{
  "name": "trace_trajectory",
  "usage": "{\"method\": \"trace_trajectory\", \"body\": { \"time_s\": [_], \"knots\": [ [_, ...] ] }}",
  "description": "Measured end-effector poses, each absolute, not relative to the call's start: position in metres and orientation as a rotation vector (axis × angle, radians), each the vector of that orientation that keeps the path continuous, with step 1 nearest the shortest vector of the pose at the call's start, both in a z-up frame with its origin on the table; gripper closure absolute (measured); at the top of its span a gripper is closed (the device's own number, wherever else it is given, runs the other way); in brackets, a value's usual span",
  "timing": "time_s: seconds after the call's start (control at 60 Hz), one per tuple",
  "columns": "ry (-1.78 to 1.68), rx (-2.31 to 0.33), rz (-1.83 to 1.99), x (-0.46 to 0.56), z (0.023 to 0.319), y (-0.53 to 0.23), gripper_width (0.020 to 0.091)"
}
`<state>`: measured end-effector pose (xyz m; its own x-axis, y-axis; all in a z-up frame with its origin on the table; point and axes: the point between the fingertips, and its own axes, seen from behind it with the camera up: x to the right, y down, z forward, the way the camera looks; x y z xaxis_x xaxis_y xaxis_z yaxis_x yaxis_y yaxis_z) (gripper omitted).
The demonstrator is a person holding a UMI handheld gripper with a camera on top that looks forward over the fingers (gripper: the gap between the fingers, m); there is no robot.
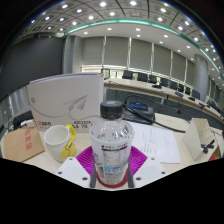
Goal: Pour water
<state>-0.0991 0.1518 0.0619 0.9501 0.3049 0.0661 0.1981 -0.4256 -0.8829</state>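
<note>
A clear plastic water bottle (111, 143) with a dark cap and a printed label stood upright between the fingers of the tool (111, 170), its magenta pads (86, 157) close against both sides. Just beside it on the counter (20, 145) stood a white cup (58, 142) with yellow inside. Papers (160, 140) lay beyond, and a white box (65, 101) stood behind the cup.

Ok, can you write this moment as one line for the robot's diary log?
task: pour water | gripper: shut on bottle | bottle: upright, capped, between fingers | cup: on table beside bottle | pouring: not yet begun
</note>
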Motion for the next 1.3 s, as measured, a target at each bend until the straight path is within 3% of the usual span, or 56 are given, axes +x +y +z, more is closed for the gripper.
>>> {"method": "trace_trajectory", "body": {
  "time_s": [0.333,0.517,0.55,0.617,0.65,0.717,0.867,1.167,1.3],
  "knots": [
    [-0.284,-1.974,0.176,-0.085,0.061,0.148,0.0639],
    [-0.287,-1.979,0.195,-0.086,0.059,0.147,0.0540],
    [-0.290,-2.011,0.191,-0.085,0.052,0.145,0.0481],
    [-0.291,-2.087,0.216,-0.087,0.037,0.136,0.0228],
    [-0.270,-2.109,0.231,-0.086,0.037,0.131,0.0267],
    [-0.218,-2.120,0.244,-0.080,0.047,0.123,0.0234],
    [-0.143,-2.173,0.167,-0.065,0.073,0.086,0.0245],
    [-0.106,-2.243,0.057,-0.084,0.172,-0.072,0.0241],
    [-0.125,-2.265,0.007,-0.100,0.198,-0.147,0.0244]
  ]
}}
